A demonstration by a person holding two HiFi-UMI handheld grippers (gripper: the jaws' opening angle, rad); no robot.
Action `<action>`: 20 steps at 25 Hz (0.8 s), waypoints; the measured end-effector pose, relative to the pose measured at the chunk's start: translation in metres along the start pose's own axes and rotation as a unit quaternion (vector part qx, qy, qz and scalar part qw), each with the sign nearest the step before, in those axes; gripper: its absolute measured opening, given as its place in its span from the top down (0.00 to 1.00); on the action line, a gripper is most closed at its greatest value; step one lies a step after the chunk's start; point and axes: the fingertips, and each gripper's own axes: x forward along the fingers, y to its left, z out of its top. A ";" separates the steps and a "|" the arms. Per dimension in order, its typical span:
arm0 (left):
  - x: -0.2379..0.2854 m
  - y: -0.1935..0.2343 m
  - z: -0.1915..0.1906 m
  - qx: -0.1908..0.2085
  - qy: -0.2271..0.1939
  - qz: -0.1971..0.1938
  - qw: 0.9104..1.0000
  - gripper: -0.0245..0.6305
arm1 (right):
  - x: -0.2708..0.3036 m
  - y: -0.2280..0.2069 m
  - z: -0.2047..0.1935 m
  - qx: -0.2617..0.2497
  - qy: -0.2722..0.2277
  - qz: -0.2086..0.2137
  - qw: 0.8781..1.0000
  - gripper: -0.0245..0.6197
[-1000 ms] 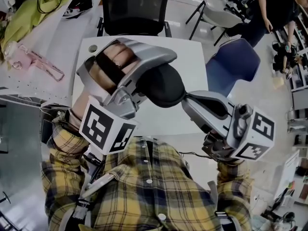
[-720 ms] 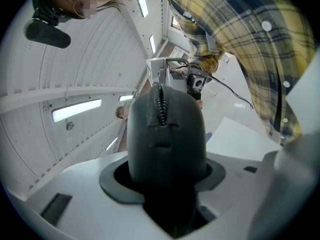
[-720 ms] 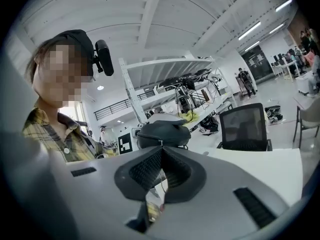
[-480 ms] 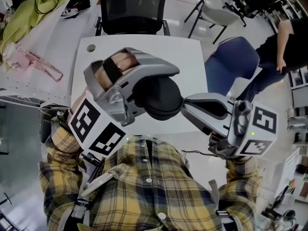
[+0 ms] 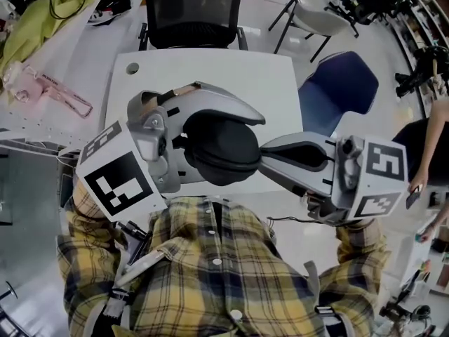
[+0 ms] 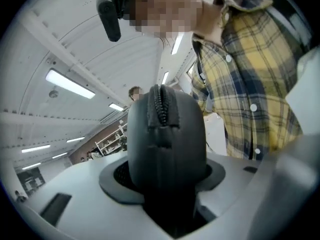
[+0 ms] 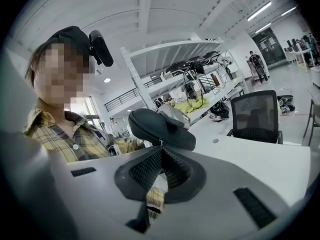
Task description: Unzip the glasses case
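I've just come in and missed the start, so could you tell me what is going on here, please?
A person in a plaid shirt holds a tool in each hand above a white table. The left tool clamps a black glasses case. The right tool is closed on the zipper pull at the case's edge. The zip teeth in view are shut, so the case looks not yet opened.
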 end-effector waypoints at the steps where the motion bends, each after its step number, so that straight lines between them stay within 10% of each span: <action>1: -0.002 -0.001 0.003 -0.009 -0.007 -0.013 1.000 0.59 | 0.002 0.001 0.000 -0.002 0.008 0.006 1.000 0.96; 20: -0.039 0.007 0.039 -0.137 -0.155 -0.052 0.977 0.59 | 0.027 -0.001 -0.006 -0.020 0.046 0.058 0.997 0.96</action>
